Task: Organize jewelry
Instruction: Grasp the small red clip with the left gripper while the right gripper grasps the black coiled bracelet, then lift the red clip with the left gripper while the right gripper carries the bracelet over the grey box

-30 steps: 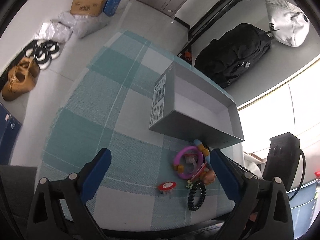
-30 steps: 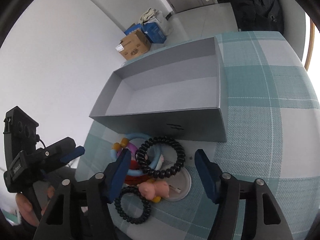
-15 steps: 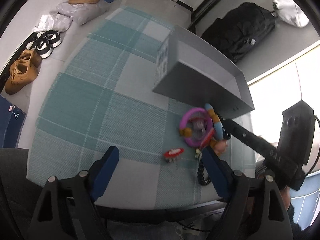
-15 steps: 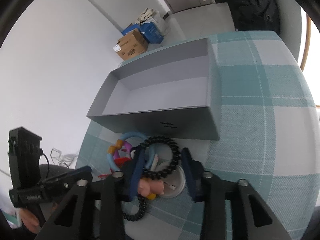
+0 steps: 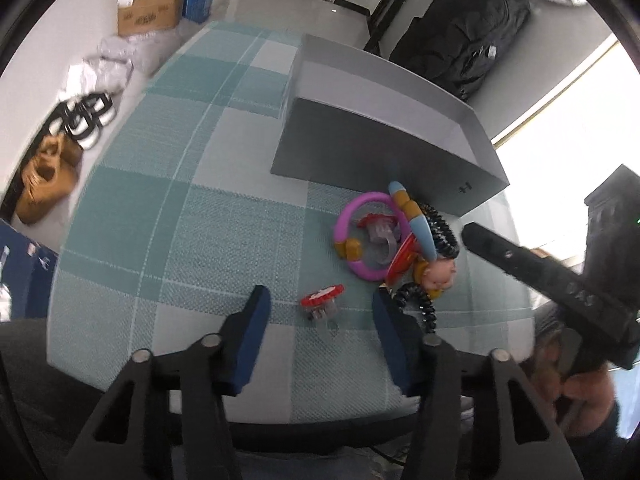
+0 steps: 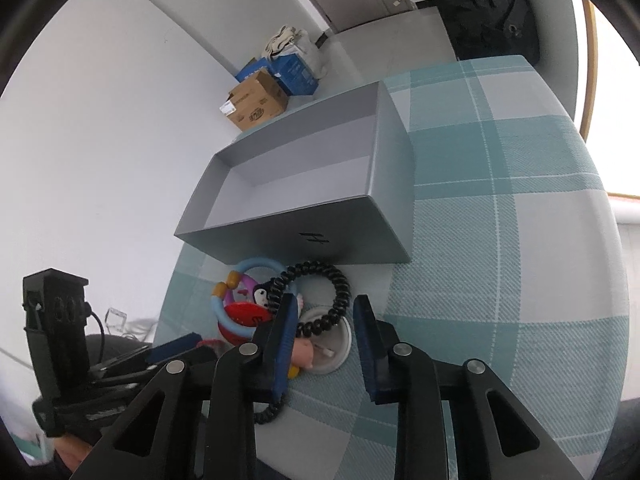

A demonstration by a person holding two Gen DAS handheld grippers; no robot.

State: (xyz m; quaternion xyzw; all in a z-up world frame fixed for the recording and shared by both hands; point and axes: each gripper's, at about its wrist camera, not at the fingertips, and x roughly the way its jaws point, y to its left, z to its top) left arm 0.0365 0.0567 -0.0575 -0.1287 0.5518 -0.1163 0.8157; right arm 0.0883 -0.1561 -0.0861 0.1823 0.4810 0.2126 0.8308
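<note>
A grey open box (image 5: 384,120) stands on the checked cloth; it also shows in the right wrist view (image 6: 304,196). Before it lies a heap: a purple ring (image 5: 352,236), a blue ring (image 6: 244,280), a black spiral hair tie (image 6: 332,292), a second black spiral tie (image 5: 420,300), a small pink doll (image 5: 438,276). A red flower clip (image 5: 322,298) lies apart, between my left gripper's open fingers. My left gripper (image 5: 320,316) is empty. My right gripper (image 6: 326,328) is half closed around the black spiral hair tie, above a white round dish (image 6: 332,344); no grip shows.
A black backpack (image 5: 464,20) stands on the floor behind the table. Cardboard and blue boxes (image 5: 152,8), shoes (image 5: 48,172) and bags lie on the floor at left. The table's front edge (image 5: 304,412) is just below my left gripper.
My left gripper has moved in over the red flower clip and narrowed. My right gripper has closed in around the black spiral hair tie and come nearer the heap.
</note>
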